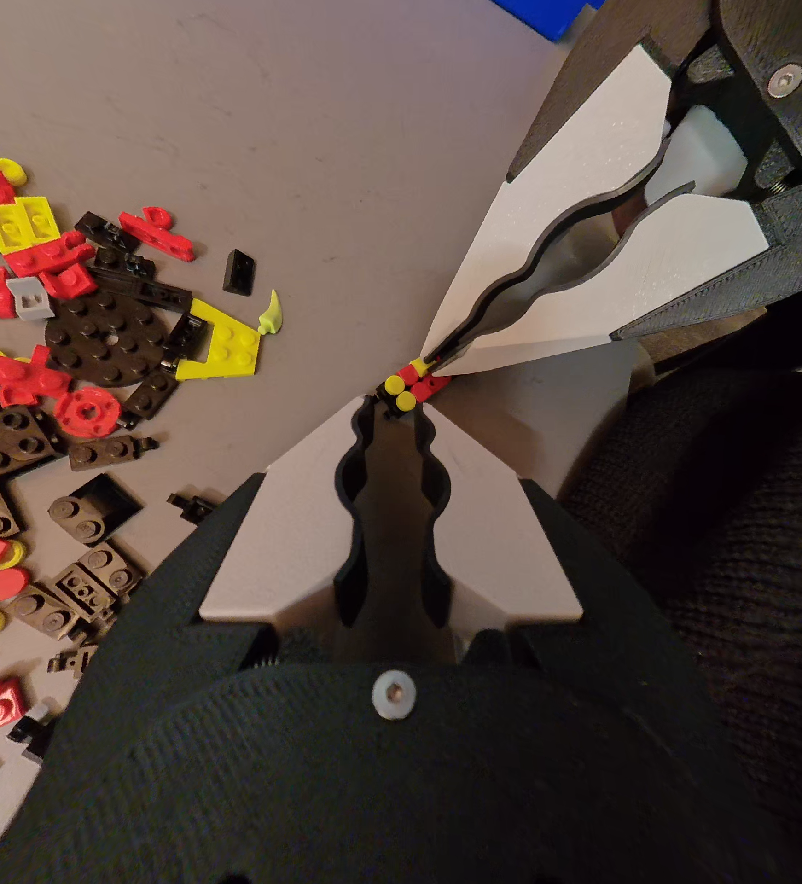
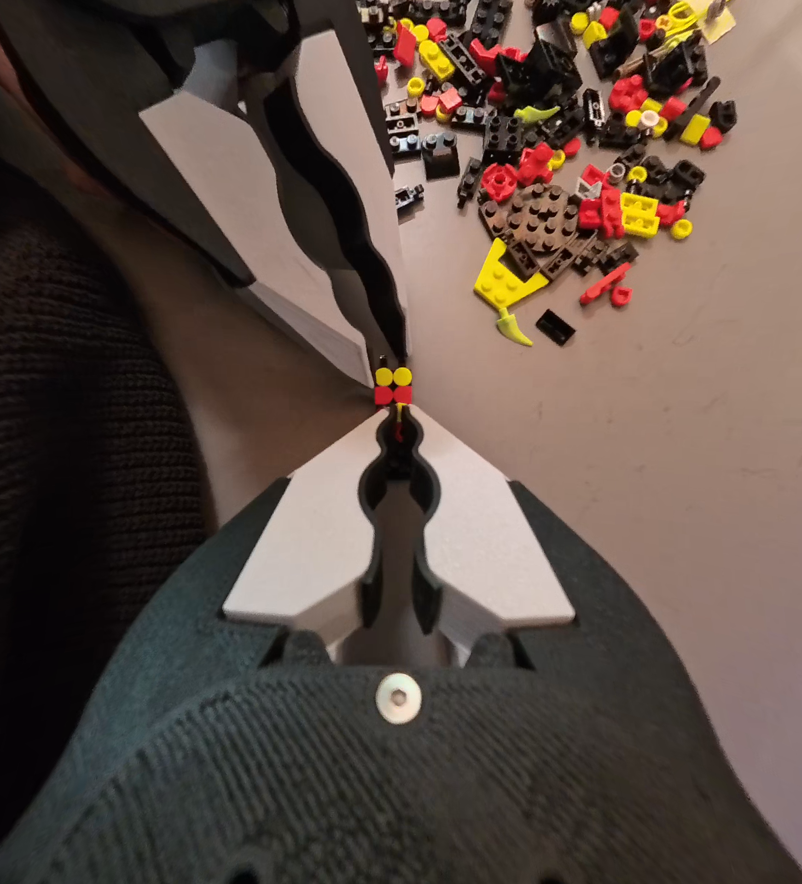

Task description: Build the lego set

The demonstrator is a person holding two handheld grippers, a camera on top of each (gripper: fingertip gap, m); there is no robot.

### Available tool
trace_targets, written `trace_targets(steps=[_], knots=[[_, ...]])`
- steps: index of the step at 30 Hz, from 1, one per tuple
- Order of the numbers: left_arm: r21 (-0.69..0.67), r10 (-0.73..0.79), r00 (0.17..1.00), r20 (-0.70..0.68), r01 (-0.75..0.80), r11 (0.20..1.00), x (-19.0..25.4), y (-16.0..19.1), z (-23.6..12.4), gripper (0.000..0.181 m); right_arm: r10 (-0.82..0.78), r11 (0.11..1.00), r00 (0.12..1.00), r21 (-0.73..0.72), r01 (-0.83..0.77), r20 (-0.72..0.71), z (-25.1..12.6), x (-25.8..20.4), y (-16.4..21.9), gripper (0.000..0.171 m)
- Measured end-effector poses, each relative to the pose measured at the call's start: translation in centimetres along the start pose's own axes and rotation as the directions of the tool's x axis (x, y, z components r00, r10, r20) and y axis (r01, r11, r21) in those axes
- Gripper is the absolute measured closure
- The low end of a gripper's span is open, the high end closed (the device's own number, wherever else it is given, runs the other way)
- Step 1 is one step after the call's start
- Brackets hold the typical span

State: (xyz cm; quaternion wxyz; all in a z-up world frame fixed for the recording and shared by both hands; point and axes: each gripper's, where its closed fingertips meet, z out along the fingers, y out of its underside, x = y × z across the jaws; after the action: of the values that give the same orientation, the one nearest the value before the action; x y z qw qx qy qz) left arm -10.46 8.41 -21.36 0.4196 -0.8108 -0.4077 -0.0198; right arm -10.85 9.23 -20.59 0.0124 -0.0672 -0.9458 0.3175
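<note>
The left hand-held gripper (image 1: pixel 392 406), black printed body with white wedge fingers (image 1: pixel 303 526), points up and away, its tips pinched together. The right hand-held gripper (image 2: pixel 395 415) (same black-and-white build) meets it tip to tip from the opposite side, fingers (image 2: pixel 485 540) likewise drawn nearly closed, wavy black inner pads facing each other.
</note>
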Motion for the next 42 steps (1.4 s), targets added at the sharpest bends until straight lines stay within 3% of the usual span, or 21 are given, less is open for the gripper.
trace_targets(steps=[27,42], knots=[[-0.002,-0.008,1.0,0.009,0.008,1.0,0.01,0.0,0.05,0.165,0.045,0.998,0.998,-0.054,-0.043,0.04,0.02,-0.12,0.08,0.17],[-0.002,-0.011,1.0,0.02,0.011,1.0,-0.03,0.01,0.05,0.166,0.011,0.992,0.999,-0.125,-0.015,-0.039,0.23,-0.15,0.2,0.17]])
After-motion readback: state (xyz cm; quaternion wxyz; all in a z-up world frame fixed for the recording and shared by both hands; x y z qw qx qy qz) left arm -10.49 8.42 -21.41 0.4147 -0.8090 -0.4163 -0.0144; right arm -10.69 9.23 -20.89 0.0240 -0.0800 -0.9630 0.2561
